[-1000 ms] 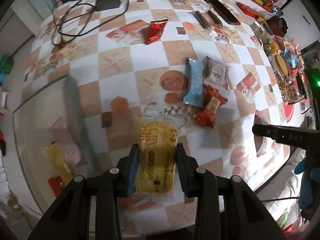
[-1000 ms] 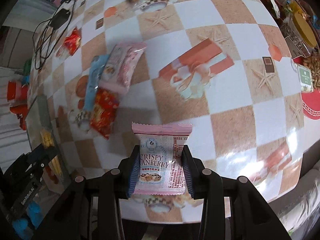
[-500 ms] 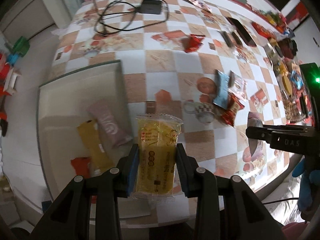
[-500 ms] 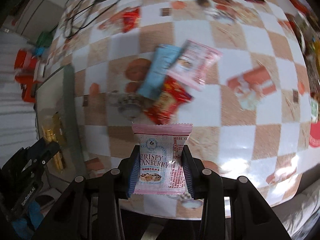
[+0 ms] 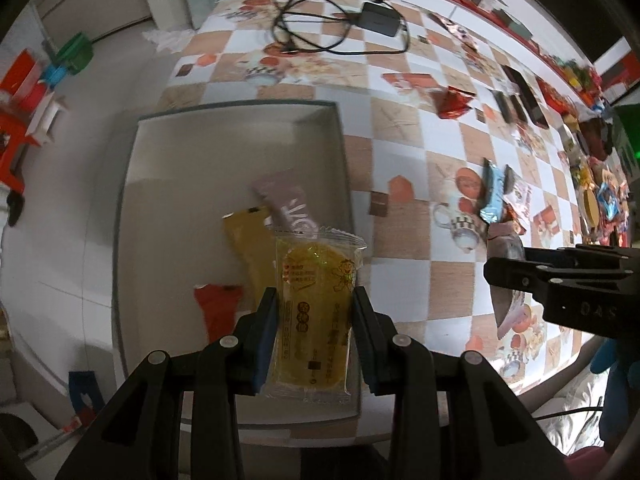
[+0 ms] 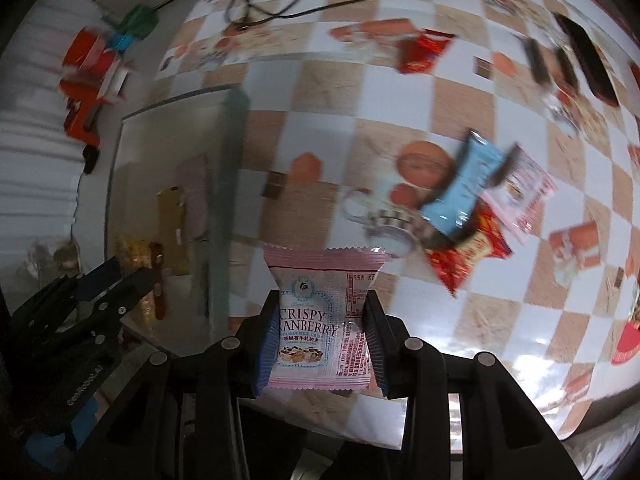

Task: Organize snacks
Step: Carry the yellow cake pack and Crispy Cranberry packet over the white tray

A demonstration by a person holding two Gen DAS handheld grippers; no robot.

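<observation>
My left gripper (image 5: 314, 340) is shut on a yellow snack packet (image 5: 316, 312) and hangs over the near right part of a shallow white tray (image 5: 224, 136). In the tray lie a mauve packet (image 5: 286, 204), a yellow bar (image 5: 250, 244) and a red packet (image 5: 218, 308). My right gripper (image 6: 320, 340) is shut on a pink cranberry packet (image 6: 322, 316), above the checked tablecloth just right of the tray (image 6: 132, 152). A blue packet (image 6: 464, 188), a pink packet (image 6: 520, 196) and a red packet (image 6: 468, 256) lie piled on the table to its right.
A black charger with coiled cable (image 5: 376, 20) lies at the table's far end. Another red packet (image 5: 452, 102) and dark bars (image 5: 520, 96) lie further out. More snacks crowd the far right edge (image 5: 600, 196). Red and green toys (image 5: 32, 92) sit on the floor at left.
Both grippers have swung left toward the tray, each keeping its packet. The left one now hangs over the tray; the right one has come close to the tray's right wall.
</observation>
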